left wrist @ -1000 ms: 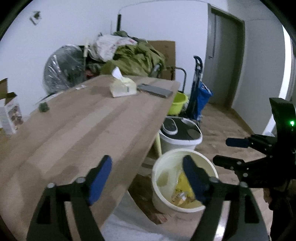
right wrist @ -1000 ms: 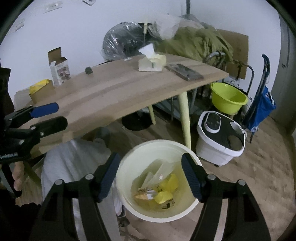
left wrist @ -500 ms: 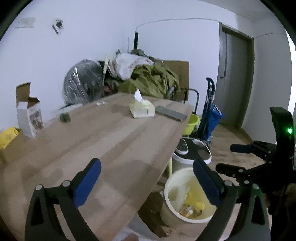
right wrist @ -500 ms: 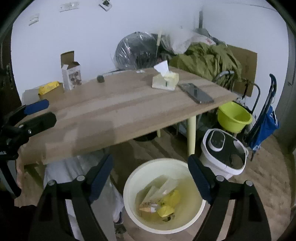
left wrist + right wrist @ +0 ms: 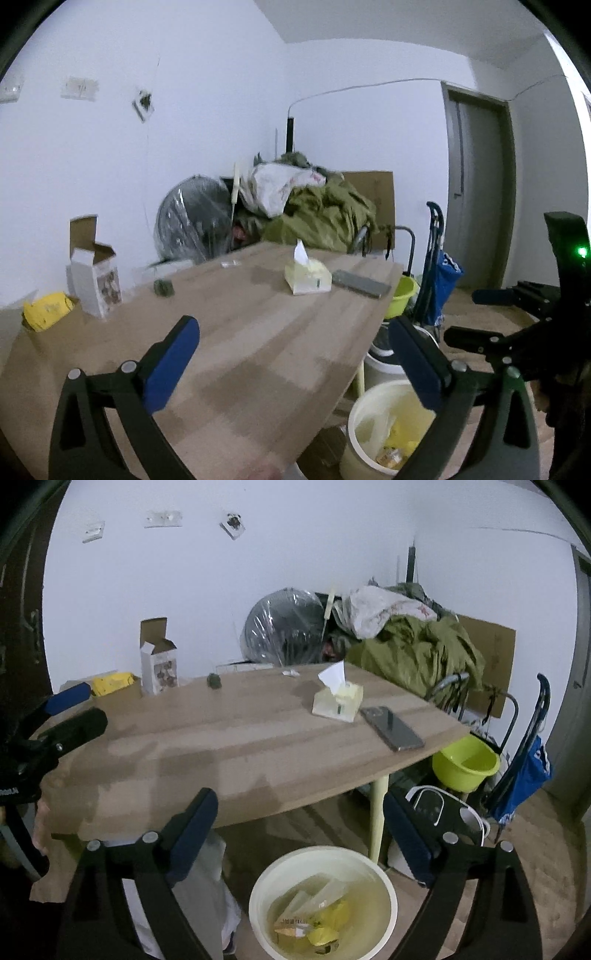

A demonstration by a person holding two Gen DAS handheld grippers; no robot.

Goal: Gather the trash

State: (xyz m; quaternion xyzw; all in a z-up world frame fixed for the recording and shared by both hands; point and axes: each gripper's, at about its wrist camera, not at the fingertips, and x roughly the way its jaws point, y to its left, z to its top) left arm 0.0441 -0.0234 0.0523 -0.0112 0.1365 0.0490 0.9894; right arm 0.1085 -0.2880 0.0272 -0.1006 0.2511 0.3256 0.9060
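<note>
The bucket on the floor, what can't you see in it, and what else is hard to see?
- Bucket, left wrist view: a gripper finger covers part of it.
- Trash, right wrist view: labels too small to read.
- Small dark lump on the table: too small to identify.
- Fan: wrapped in plastic.

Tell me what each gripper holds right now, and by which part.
Nothing is held. The left gripper and right gripper have both just been opening, with nothing between their fingers. The trash lies in the bin below.
</note>
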